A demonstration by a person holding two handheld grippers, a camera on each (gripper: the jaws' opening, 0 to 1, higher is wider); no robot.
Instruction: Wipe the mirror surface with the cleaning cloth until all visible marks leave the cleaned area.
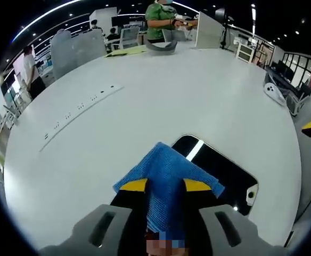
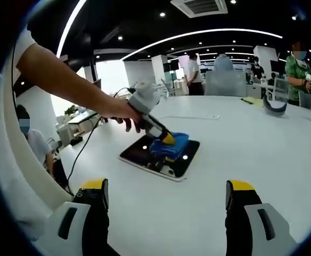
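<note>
Left gripper [image 1: 165,186] clamps cloth [image 1: 166,173] on mirror [image 1: 224,170]; right gripper [image 2: 166,194] fingers apart.

- My cloth [image 1: 169,176] is bright blue with a fine woven texture.
- The mirror [image 1: 224,170] looks glossy black.
- I see a plain white table [image 1: 161,96].
- My jaws have yellow tips on grey bodies.

No words, brand names, numbers or signs can be read in either view; the blue cloth [image 1: 169,178], the mirror [image 2: 147,156] and the white table [image 1: 161,96] bear no legible print; things farther back in the room are too small and blurred to read.
</note>
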